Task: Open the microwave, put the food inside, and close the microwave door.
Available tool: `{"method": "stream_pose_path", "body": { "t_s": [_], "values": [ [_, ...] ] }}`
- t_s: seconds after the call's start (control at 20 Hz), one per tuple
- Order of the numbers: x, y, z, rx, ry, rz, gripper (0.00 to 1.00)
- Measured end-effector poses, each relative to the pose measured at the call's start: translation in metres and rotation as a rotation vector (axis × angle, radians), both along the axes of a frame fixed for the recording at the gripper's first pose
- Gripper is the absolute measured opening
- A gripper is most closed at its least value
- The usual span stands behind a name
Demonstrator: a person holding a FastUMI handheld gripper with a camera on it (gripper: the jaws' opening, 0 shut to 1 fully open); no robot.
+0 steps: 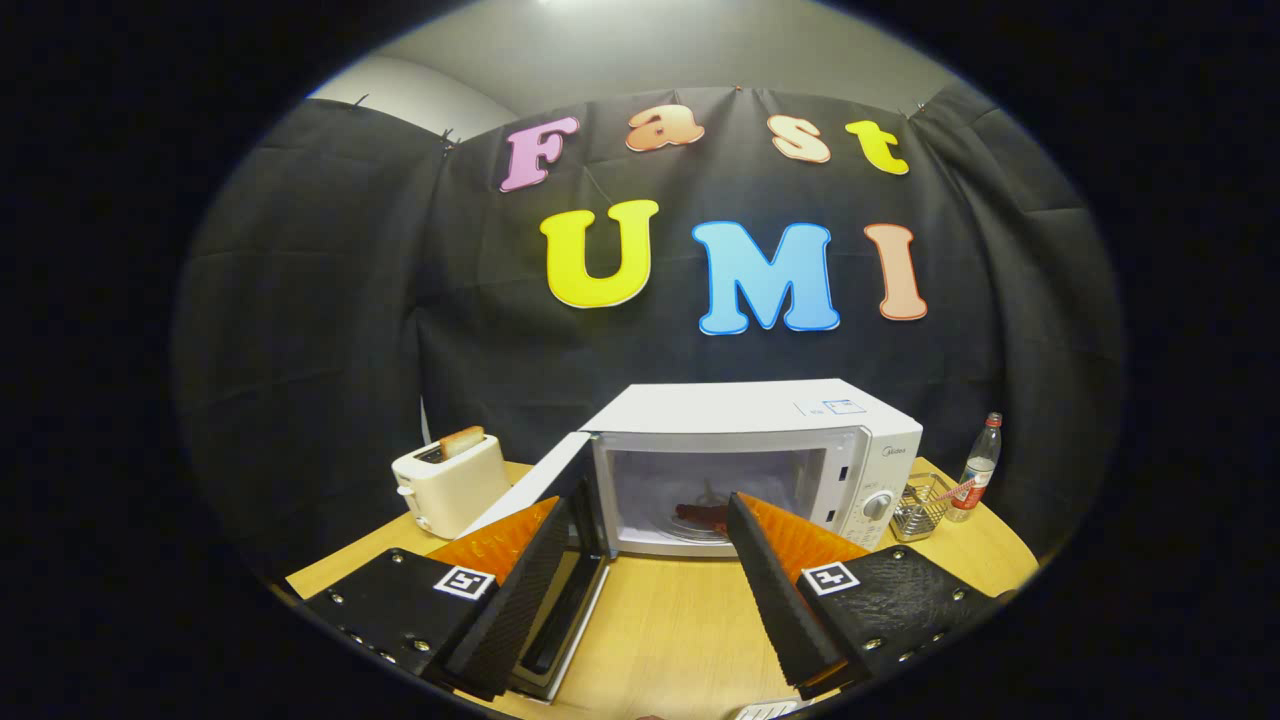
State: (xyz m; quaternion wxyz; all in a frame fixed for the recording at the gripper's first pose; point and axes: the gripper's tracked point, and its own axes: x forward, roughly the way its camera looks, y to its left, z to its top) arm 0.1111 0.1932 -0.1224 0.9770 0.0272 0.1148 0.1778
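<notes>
The gripper (655,525) sits spread wide and empty before the microwave (770,460), whose door (545,540) hangs open; food (703,514) inside. One toaster (450,482) left, one bottle (980,468) and one wire basket (922,506) right.

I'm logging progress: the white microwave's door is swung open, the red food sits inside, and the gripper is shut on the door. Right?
Not quite. In the gripper view the gripper is open, fingers apart and pressing nothing. The white microwave has its door swung open, with the red food inside.
</notes>
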Motion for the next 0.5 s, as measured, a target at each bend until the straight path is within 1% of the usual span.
{"method": "stream_pose_path", "body": {
  "t_s": [0.25,0.5],
  "values": [
    [-0.048,0.048,0.021,0.053,-0.015,0.116,0.96],
    [-0.090,0.101,0.031,0.079,-0.024,0.237,0.96]
  ]
}}
